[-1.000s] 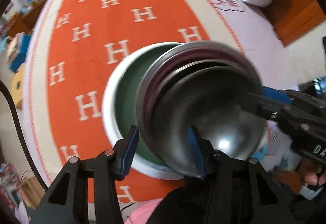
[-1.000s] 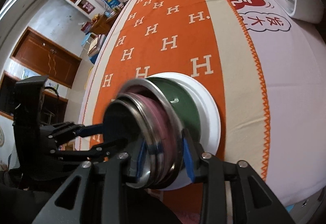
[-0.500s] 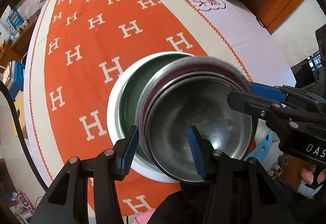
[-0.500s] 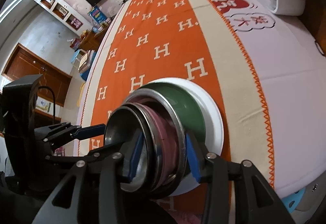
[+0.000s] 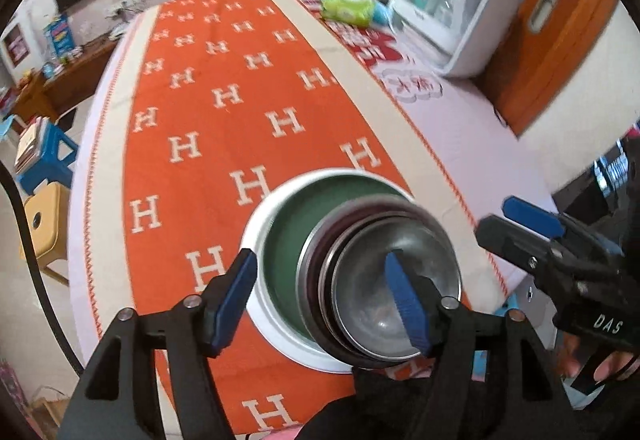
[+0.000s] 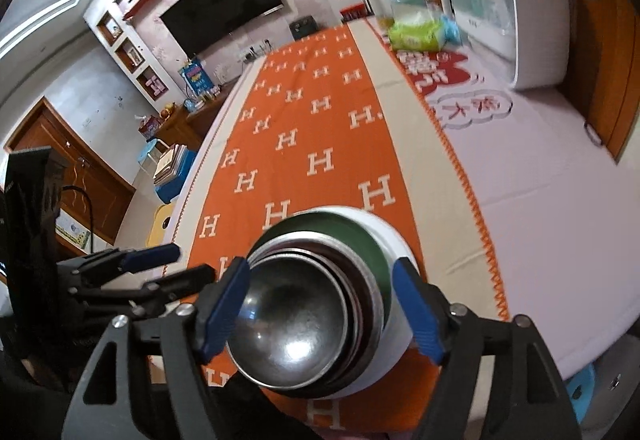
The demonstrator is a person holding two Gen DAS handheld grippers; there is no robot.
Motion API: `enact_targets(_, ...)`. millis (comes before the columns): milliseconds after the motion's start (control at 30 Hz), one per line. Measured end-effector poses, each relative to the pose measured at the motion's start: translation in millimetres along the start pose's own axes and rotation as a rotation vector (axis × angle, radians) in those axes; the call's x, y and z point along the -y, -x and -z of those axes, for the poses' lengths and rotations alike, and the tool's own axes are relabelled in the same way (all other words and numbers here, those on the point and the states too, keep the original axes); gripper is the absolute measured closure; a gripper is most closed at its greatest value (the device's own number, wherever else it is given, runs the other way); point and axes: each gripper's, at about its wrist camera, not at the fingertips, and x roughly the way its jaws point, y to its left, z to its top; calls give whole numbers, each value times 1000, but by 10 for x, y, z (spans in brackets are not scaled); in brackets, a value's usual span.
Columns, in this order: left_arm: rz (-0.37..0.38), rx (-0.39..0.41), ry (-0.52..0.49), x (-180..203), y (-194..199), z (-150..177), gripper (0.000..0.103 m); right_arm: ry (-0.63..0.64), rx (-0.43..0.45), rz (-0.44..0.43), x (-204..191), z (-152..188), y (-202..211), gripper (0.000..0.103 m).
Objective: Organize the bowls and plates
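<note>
You see white "H" letters repeated in rows across the orange cloth (image 5: 240, 88) on the table, one of them with a full stop after it (near the cloth's cream border). You can read "DAS" in white on the black body of the right gripper (image 5: 524, 224) in the left wrist view. On the red-and-white print (image 6: 460, 88) by the cloth, large Chinese characters show upside down, too blurred for you to read with certainty.

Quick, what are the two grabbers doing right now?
Left gripper: opening, pads off the steel bowls, holding nothing.
Right gripper: opening, bowls between its jaws, not gripped.
</note>
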Motion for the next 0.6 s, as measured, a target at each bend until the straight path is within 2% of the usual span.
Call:
enact_targets(167, -42, 74, 90, -33, 346, 17, 22, 82, 8, -13, -40, -71, 212, 18)
enact_targets(267, -80, 99, 96, 63, 526, 60, 17, 127, 0, 9, -56, -98, 399, 14)
enact_targets(367, -73, 115, 105, 182, 689, 130, 10, 153, 10, 26, -81, -68, 642, 6)
enact_targets(467, -75, 139, 139, 323, 809, 222, 2, 197, 16, 53, -106, 4, 862, 4)
enact_targets(600, -142, 213, 155, 574, 936, 398, 1, 184, 28, 58, -94, 58, 1079, 1)
